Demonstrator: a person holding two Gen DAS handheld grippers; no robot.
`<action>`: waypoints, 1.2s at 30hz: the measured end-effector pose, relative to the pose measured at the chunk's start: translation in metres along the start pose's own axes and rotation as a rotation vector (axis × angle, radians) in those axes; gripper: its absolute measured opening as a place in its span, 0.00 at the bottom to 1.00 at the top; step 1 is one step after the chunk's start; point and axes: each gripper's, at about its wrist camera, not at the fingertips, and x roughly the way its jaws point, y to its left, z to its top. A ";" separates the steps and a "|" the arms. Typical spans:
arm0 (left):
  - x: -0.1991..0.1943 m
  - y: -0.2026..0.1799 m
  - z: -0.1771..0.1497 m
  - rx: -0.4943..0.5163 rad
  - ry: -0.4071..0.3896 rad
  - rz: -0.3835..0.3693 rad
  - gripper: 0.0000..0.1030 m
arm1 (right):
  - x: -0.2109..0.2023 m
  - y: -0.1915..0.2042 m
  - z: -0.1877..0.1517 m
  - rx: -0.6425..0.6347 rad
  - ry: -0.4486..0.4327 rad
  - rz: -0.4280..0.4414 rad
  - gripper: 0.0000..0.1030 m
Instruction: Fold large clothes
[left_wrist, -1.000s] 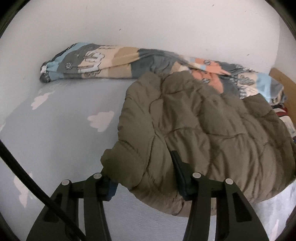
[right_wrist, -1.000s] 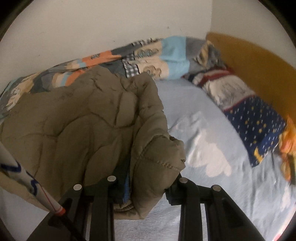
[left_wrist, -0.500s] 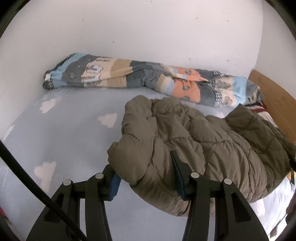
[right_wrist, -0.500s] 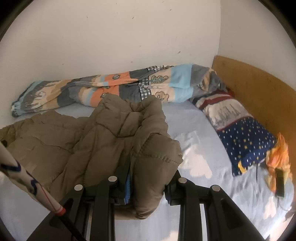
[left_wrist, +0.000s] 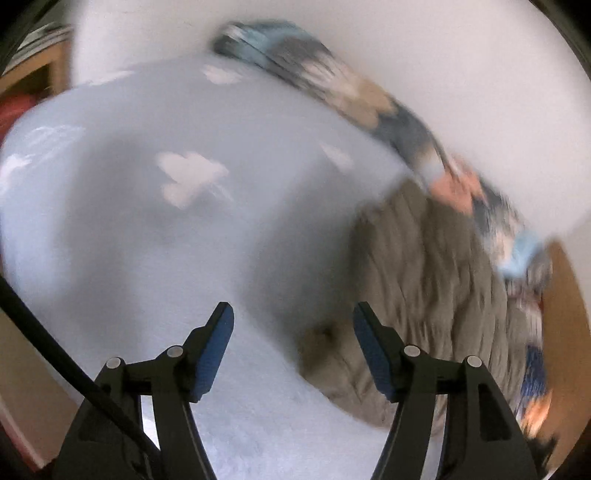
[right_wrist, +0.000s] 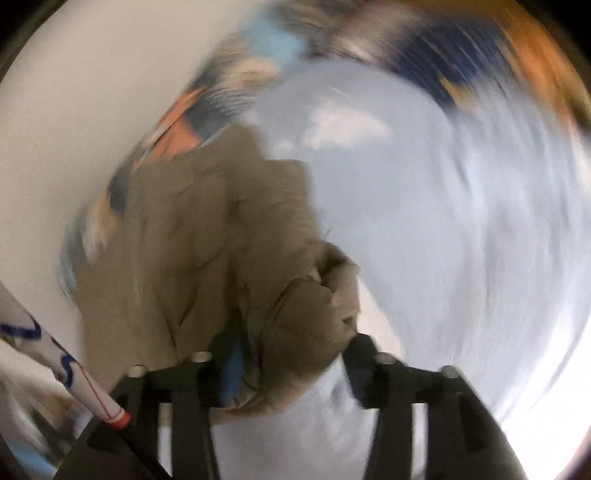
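The olive quilted jacket (left_wrist: 436, 295) is seen lying on the pale blue cloud-print bed sheet (left_wrist: 184, 240), bunched beside the patterned rolled blanket (left_wrist: 369, 96) along the wall. The left gripper (left_wrist: 291, 321) is held apart with nothing between its blue pads, its jaws having just been opening. The right gripper (right_wrist: 295, 354) has likewise just been opening; a fold of the jacket (right_wrist: 221, 258) is still seen between its spread jaws, clear of the right-hand one.

Left wrist view: rides behind left gripper (left_wrist: 291, 321), angled down, close over bed sheet (left_wrist: 147, 240). Right wrist view: same tilt behind right gripper (right_wrist: 291, 362) (both blurred). Shared: olive jacket (left_wrist: 436, 280), patterned quilt (right_wrist: 192, 122).
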 end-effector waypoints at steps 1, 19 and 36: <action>-0.004 0.002 0.002 -0.006 -0.026 0.017 0.65 | -0.006 -0.016 0.002 0.070 -0.013 0.010 0.60; 0.097 -0.177 -0.108 0.716 0.004 0.144 0.81 | 0.039 0.125 -0.049 -0.540 -0.138 -0.080 0.58; 0.049 -0.195 -0.128 0.818 -0.180 0.075 0.87 | -0.001 0.102 -0.050 -0.498 -0.226 -0.204 0.63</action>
